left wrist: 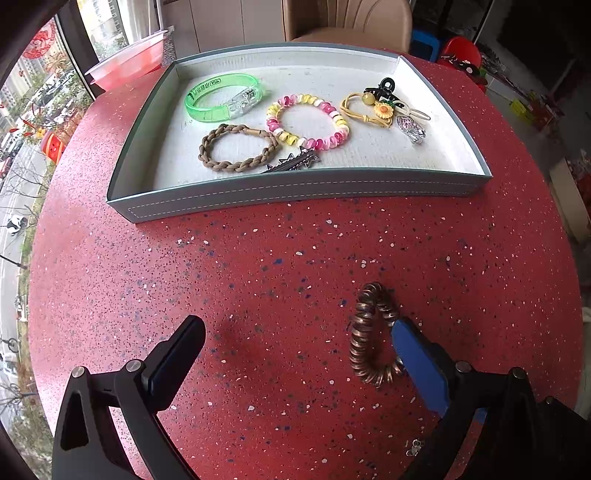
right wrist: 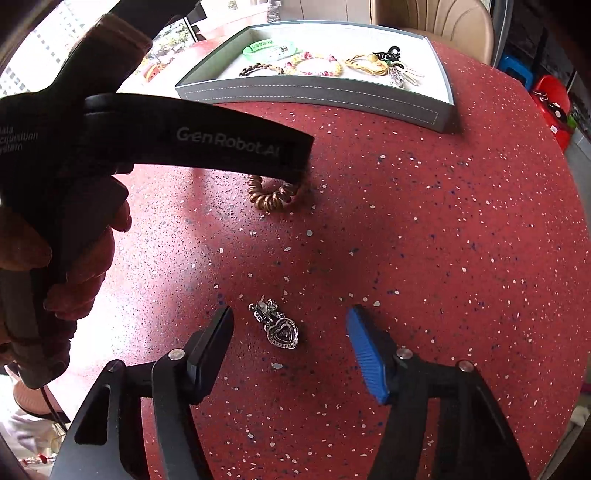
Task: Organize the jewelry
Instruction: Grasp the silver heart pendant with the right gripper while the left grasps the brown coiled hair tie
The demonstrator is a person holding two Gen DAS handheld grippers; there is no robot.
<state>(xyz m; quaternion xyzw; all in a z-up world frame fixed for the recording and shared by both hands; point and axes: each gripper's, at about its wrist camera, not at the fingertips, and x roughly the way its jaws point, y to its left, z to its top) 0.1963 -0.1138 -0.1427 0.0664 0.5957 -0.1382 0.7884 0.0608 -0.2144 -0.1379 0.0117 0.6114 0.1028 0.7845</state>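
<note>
A grey tray (left wrist: 295, 190) at the table's far side holds a green bangle (left wrist: 221, 98), a braided brown band (left wrist: 236, 147), a pink-yellow bead bracelet (left wrist: 308, 120), a black claw clip (left wrist: 382, 88) and small clips. A bronze coil hair tie (left wrist: 364, 332) lies on the red table; my open left gripper (left wrist: 299, 339) has its blue right finger (left wrist: 410, 343) through the tie's loop. The tie also shows in the right wrist view (right wrist: 271, 195). My right gripper (right wrist: 290, 325) is open around a silver heart clip (right wrist: 277, 326) on the table.
The red speckled round table (left wrist: 258, 277) ends close on the left and right. A red-white bowl (left wrist: 129, 61) and a beige chair (left wrist: 347, 20) stand behind the tray (right wrist: 317, 96). The left gripper's black body (right wrist: 184, 136) crosses the right wrist view.
</note>
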